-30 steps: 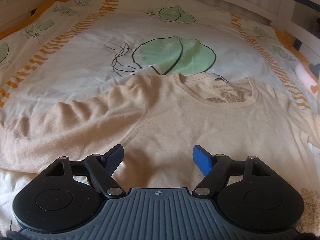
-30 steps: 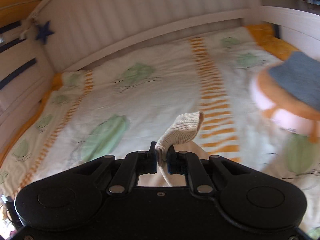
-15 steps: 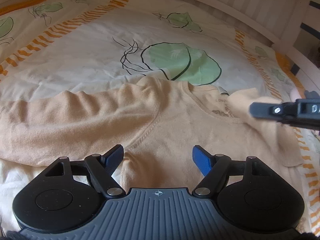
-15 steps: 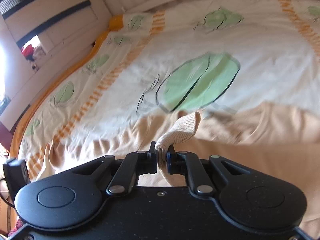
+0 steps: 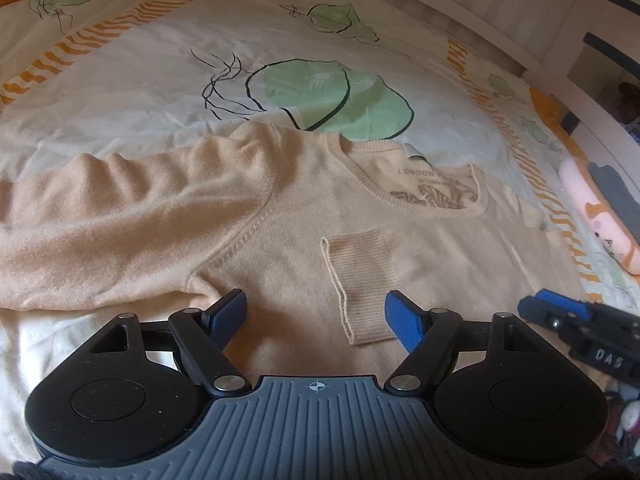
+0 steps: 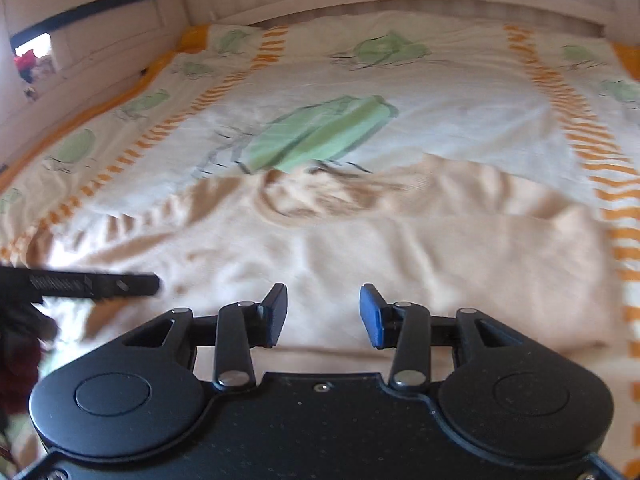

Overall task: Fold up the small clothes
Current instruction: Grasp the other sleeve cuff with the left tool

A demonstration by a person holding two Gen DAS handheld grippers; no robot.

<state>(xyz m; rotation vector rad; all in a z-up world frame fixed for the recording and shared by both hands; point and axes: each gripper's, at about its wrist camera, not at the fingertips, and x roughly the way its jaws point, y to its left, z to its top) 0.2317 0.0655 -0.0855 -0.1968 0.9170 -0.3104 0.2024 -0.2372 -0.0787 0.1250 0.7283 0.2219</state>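
A small cream sweater (image 5: 280, 216) lies flat on the bed, neck away from me. Its right sleeve is folded across the chest, and the ribbed cuff (image 5: 360, 280) lies on the body. Its left sleeve (image 5: 100, 220) stretches out to the left. My left gripper (image 5: 316, 312) is open and empty, low over the sweater's lower body, the cuff just by its right finger. My right gripper (image 6: 323, 312) is open and empty over the sweater (image 6: 360, 248), which is blurred in the right wrist view. The right gripper also shows at the right edge of the left wrist view (image 5: 580, 320).
The bedcover (image 5: 160, 80) is white with green leaves and orange stripes. A white bed rail (image 5: 520, 40) runs along the far side. A pink soft toy (image 5: 600, 216) lies at the right edge. The left gripper's tip (image 6: 100, 284) shows at the left of the right wrist view.
My right gripper carried the sleeve cuff across the chest, opened and let it go. The cuff now lies on the sweater's body. My left gripper stayed open and shifted slightly.
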